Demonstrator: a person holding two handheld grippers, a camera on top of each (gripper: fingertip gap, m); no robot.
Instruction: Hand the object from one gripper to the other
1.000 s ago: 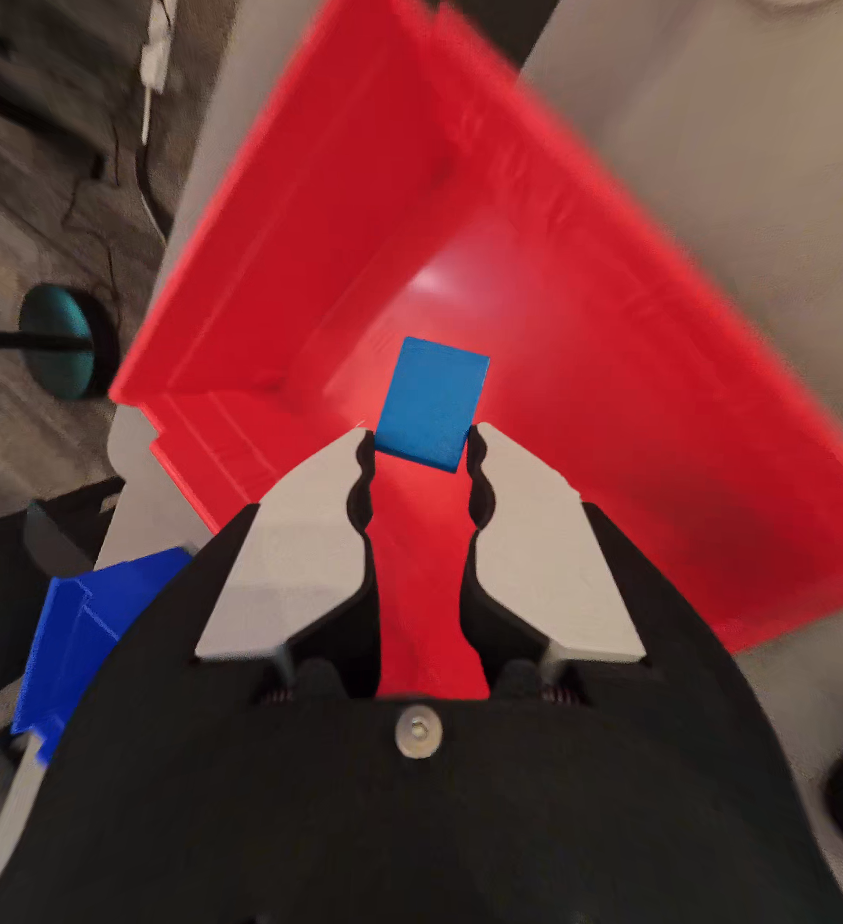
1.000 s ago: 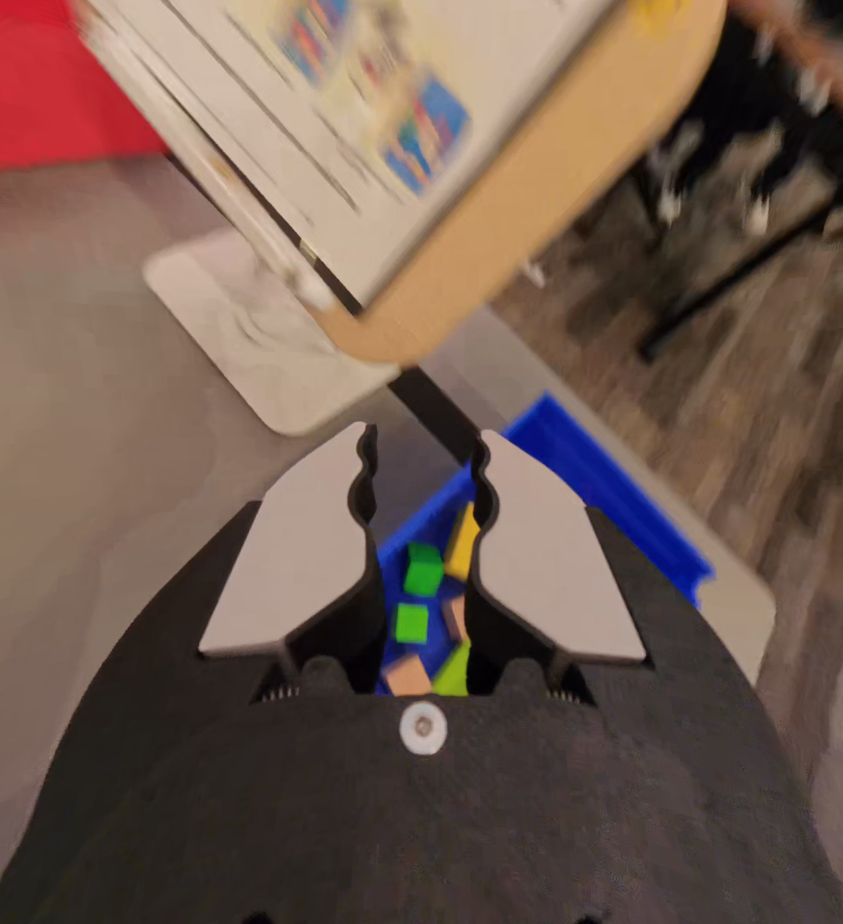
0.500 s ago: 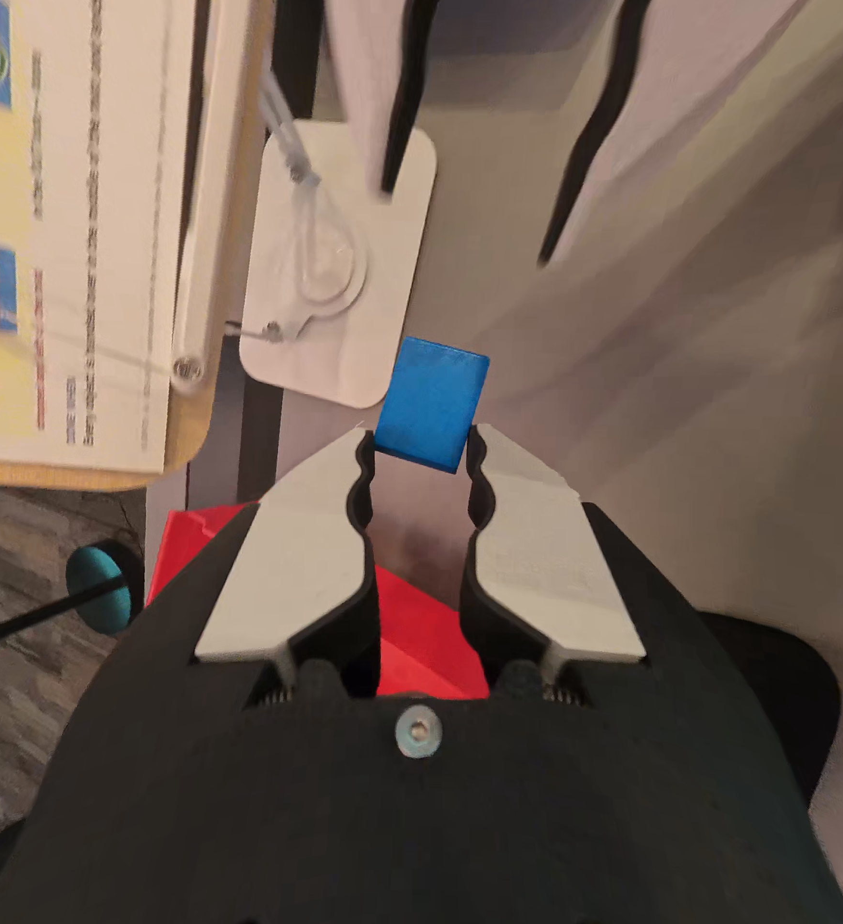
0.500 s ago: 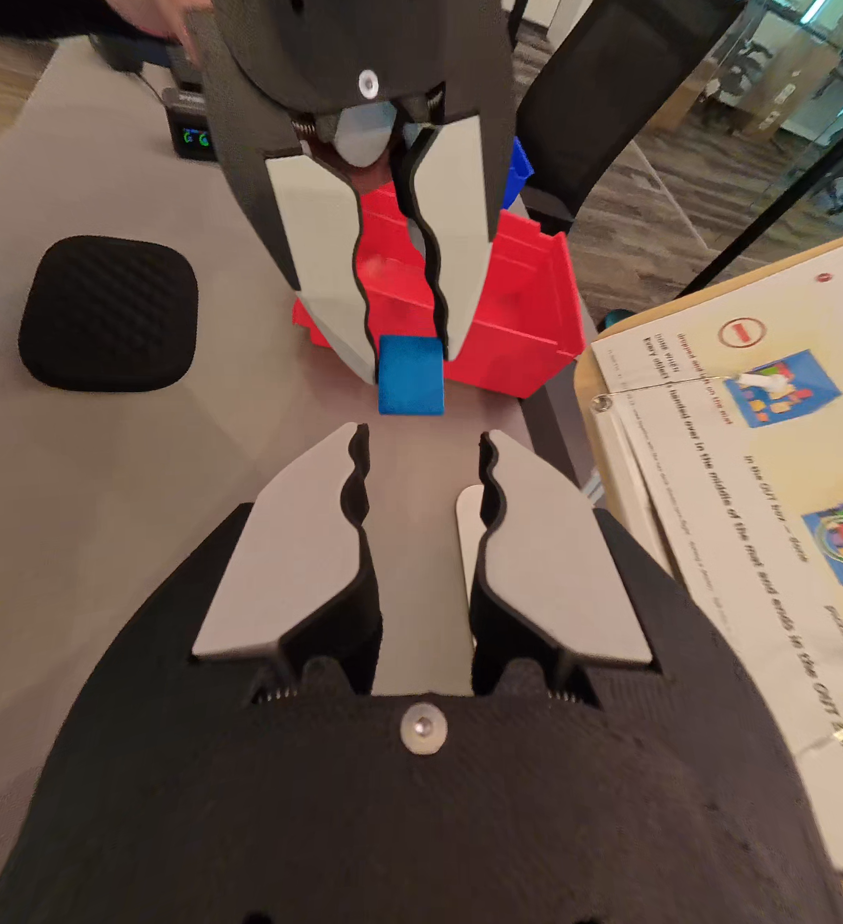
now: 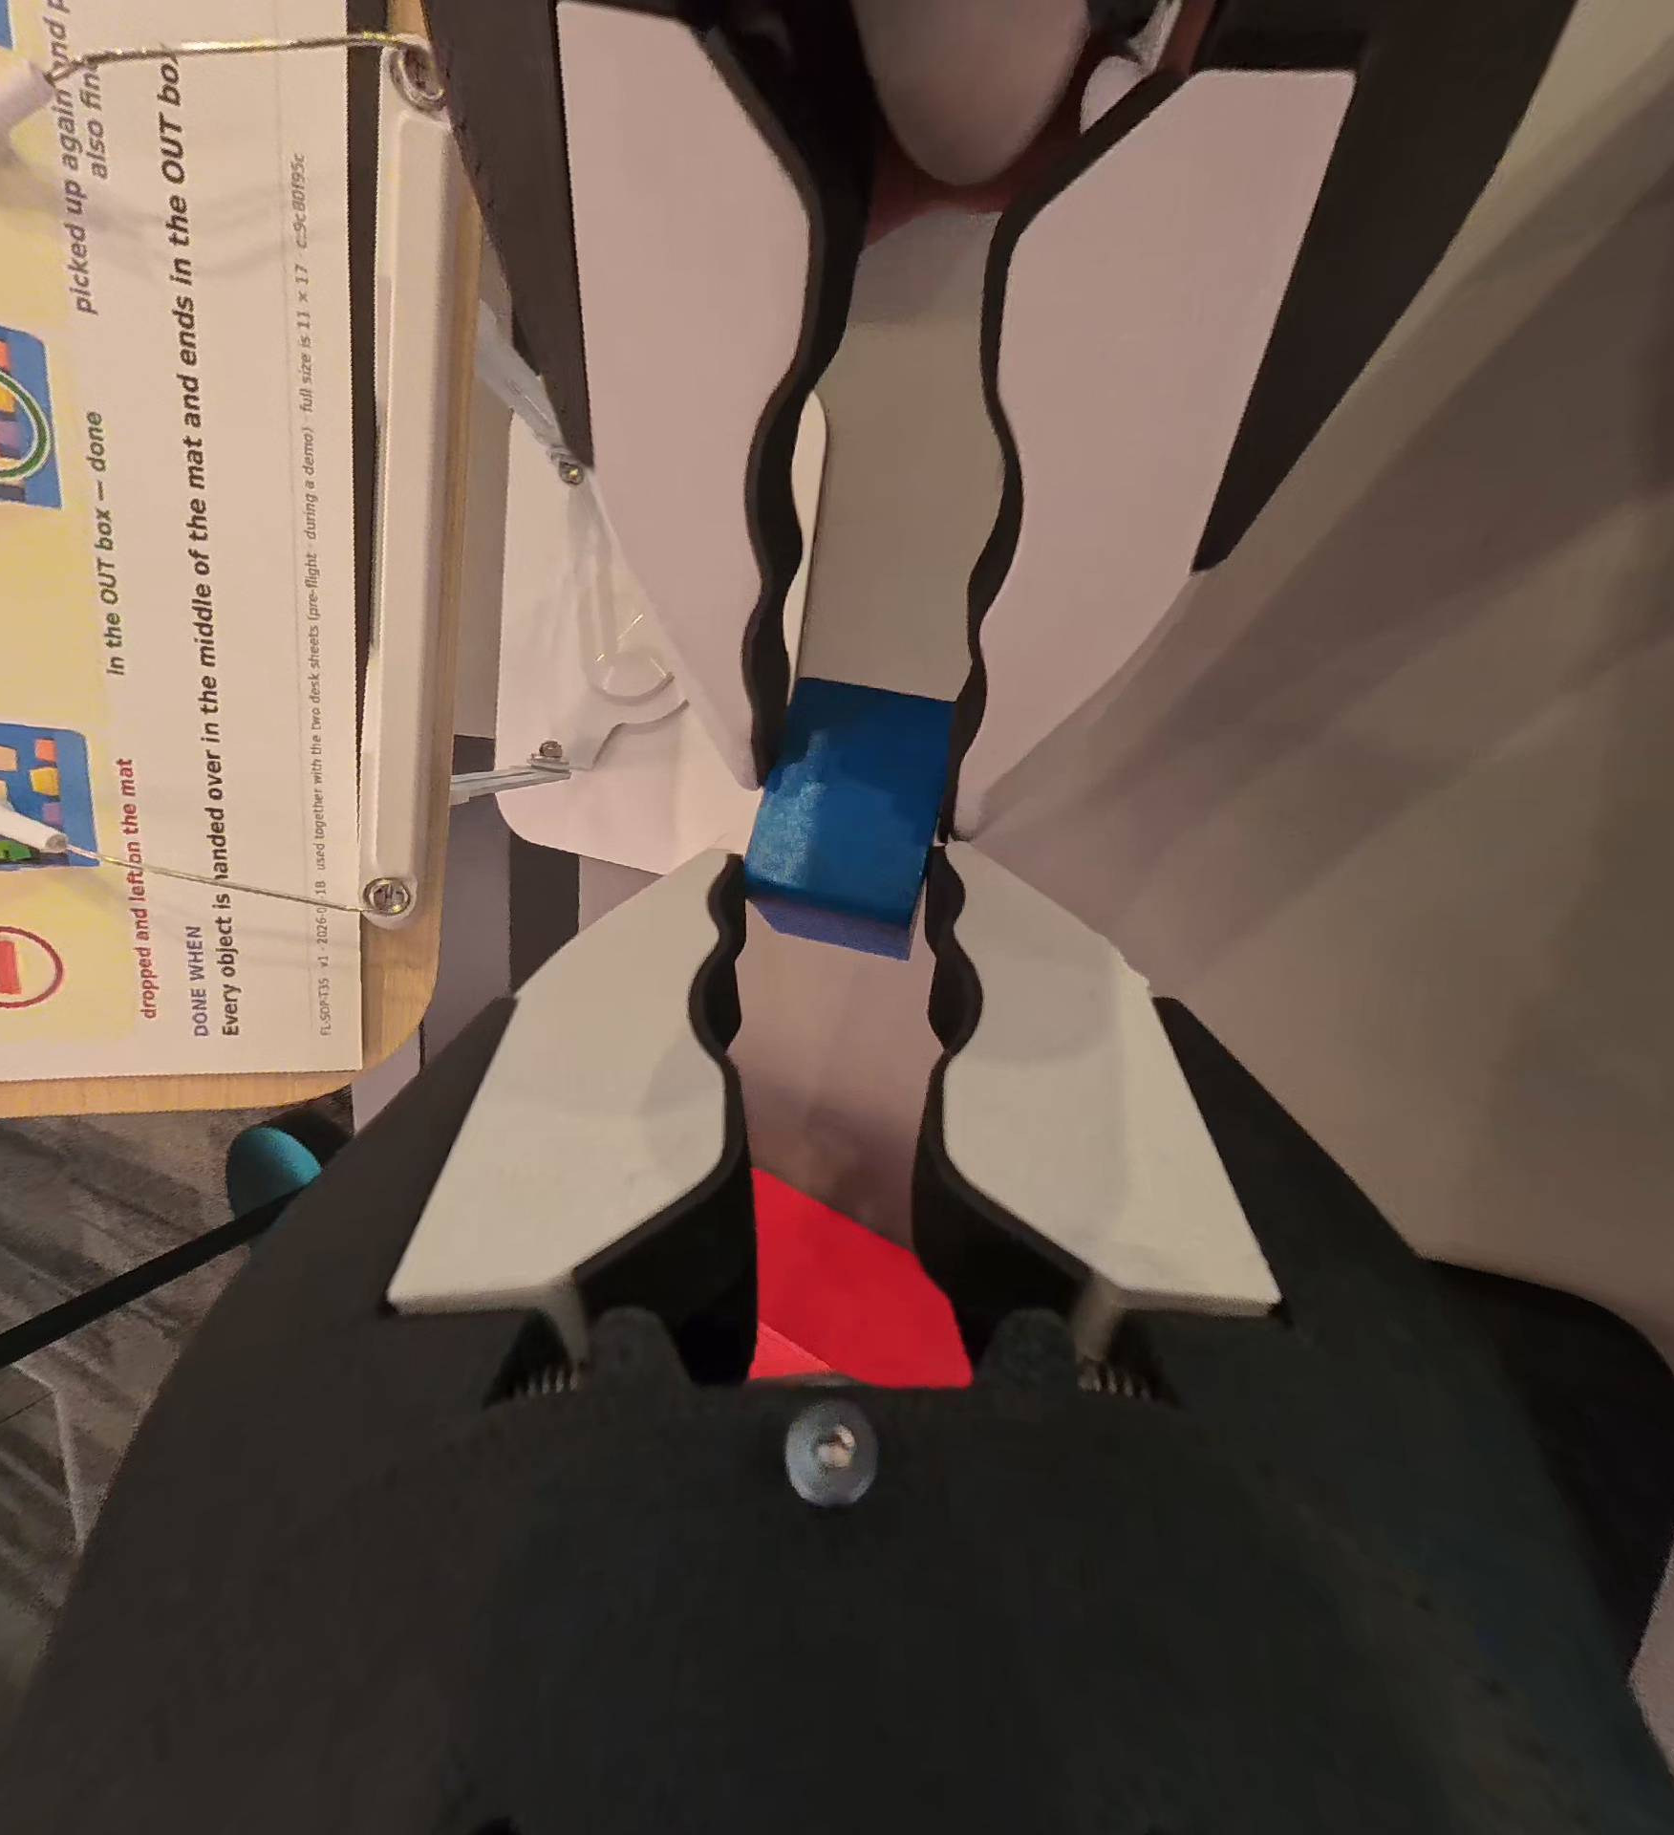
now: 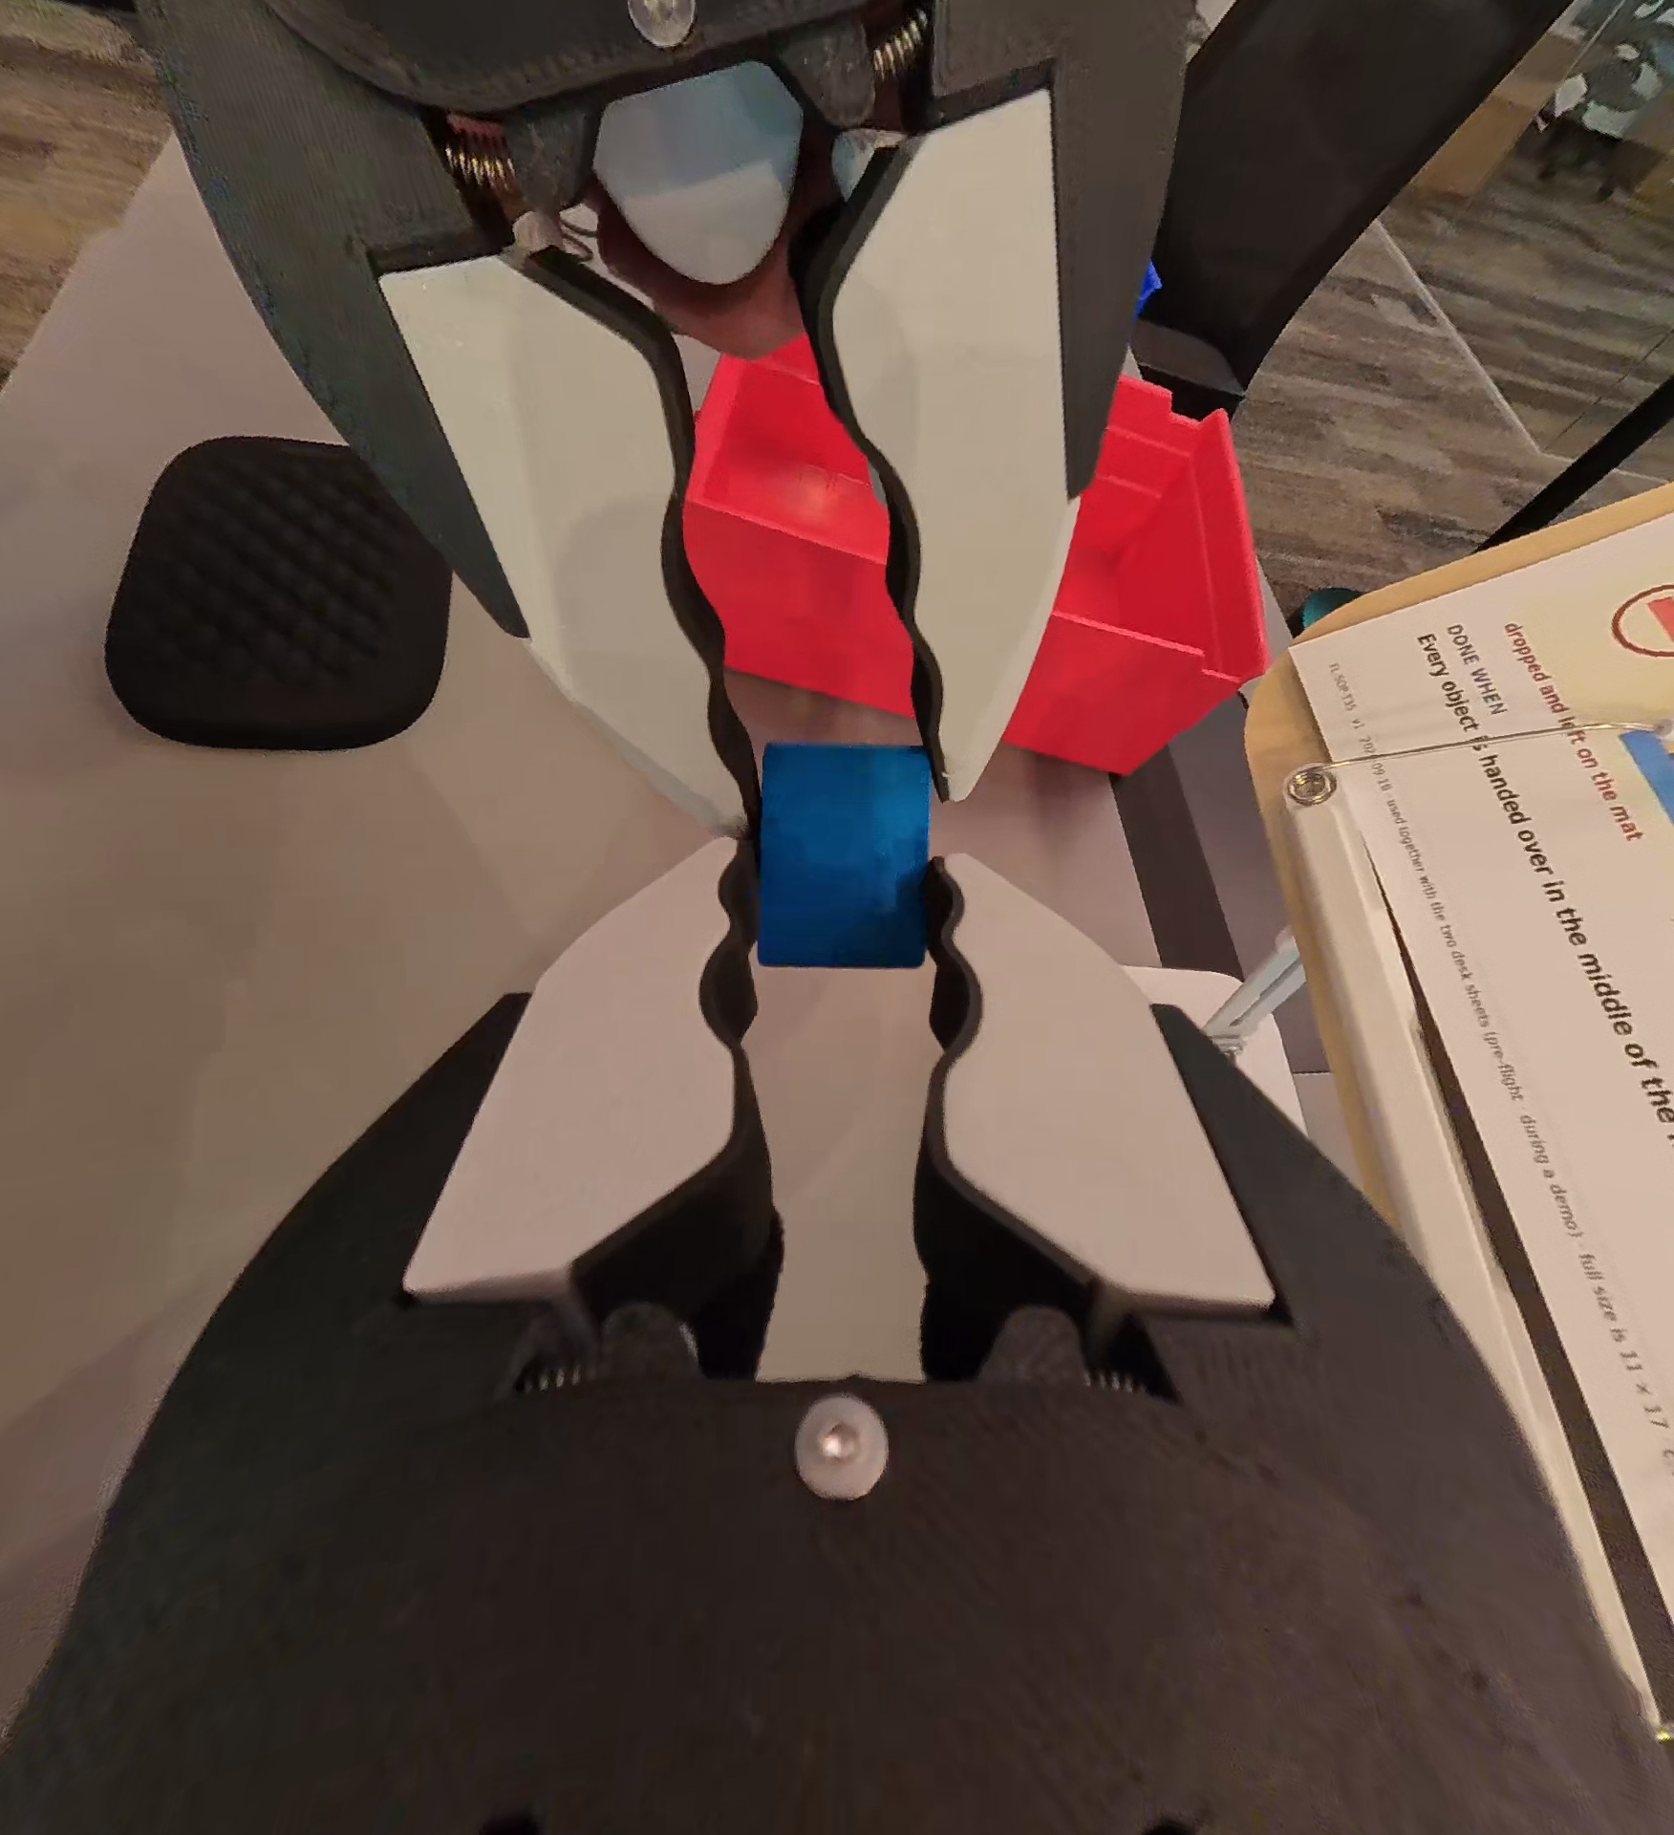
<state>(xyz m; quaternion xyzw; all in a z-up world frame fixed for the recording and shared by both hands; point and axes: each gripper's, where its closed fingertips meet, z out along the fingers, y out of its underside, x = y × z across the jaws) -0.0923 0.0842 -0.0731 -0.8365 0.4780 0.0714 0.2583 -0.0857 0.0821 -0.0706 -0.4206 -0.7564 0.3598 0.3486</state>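
Half a second ago my right gripper [image 6: 843, 899] stood open short of the blue block [image 6: 843, 854]; now its pads press the block's near end from both sides. My left gripper [image 5: 835, 899] clamps the same block [image 5: 848, 814], so both hold it in the air over the grey table [image 6: 168, 943], fingertips almost meeting. Whether the grippers touch each other, I can't quite tell. Farther off sit a black pad [image 6: 277, 596] to the left and a red bin [image 6: 1111, 616]; a printed sheet [image 6: 1558, 943] lies right.
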